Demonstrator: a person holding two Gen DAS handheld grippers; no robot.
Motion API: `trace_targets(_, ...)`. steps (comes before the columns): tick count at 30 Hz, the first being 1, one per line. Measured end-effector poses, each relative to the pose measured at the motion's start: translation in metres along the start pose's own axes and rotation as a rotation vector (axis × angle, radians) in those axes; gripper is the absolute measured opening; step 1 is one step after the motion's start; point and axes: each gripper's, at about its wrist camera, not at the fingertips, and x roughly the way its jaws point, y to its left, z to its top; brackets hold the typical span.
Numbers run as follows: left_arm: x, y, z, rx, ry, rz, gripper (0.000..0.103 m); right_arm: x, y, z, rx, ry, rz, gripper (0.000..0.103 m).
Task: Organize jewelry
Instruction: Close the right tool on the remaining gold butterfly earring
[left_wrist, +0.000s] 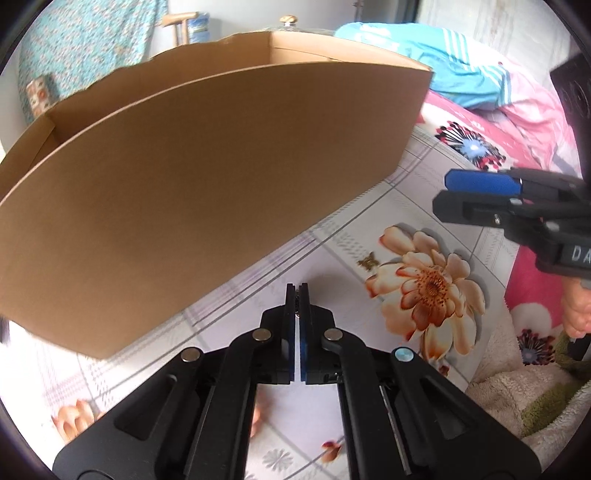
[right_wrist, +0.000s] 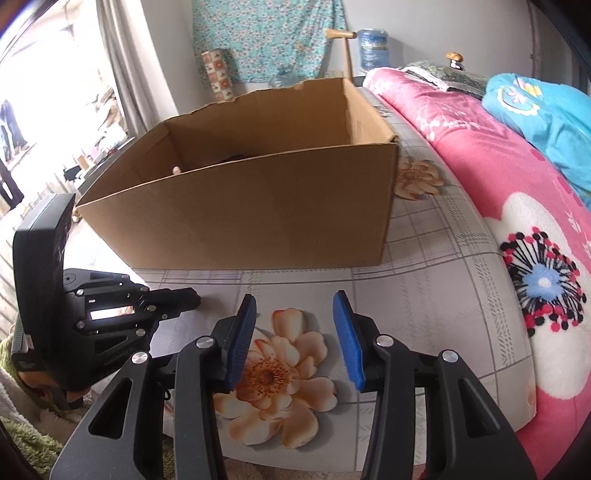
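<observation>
An open cardboard box (left_wrist: 192, 177) stands on a floral bedsheet (left_wrist: 424, 206); it also shows in the right wrist view (right_wrist: 258, 214), with a dark item and a small tan thing barely visible inside. My left gripper (left_wrist: 297, 291) is shut just in front of the box's near wall, with a thin bit of chain (left_wrist: 297, 302) pinched between the pads. It appears at the left of the right wrist view (right_wrist: 192, 295). My right gripper (right_wrist: 295, 306) is open and empty above an orange printed flower, right of the left gripper; it shows in the left wrist view (left_wrist: 450, 192).
A pink floral quilt (right_wrist: 480, 166) and a blue garment (right_wrist: 546, 122) lie right of the box. A green fleece blanket (left_wrist: 517, 398) lies at the bed's near edge. A curtain and a window are to the far left.
</observation>
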Motion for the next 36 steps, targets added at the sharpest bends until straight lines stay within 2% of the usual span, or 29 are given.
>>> trace_targets(6,-0.009,0.015,-0.002,-0.064,-0.034,-0.012,0.0,0.003,0.01,0.002,-0.017,0.005,0.023,0.037)
trace_targets(13,-0.007,0.011,-0.002,-0.057,-0.035,-0.017,0.0,0.009,0.021,0.002,-0.061,0.029,0.031,0.036)
trace_targets(17,-0.005,0.013,-0.003,-0.062,-0.029,-0.021,0.0,0.018,0.029,0.0,-0.1,0.063,0.034,0.031)
trace_targets(27,-0.004,0.015,-0.005,-0.067,-0.021,-0.025,0.0,0.034,0.037,0.002,-0.219,0.113,0.034,0.024)
trace_targets(36,-0.004,0.014,-0.004,-0.059,-0.019,-0.023,0.001,0.045,0.04,0.003,-0.258,0.146,0.04,0.023)
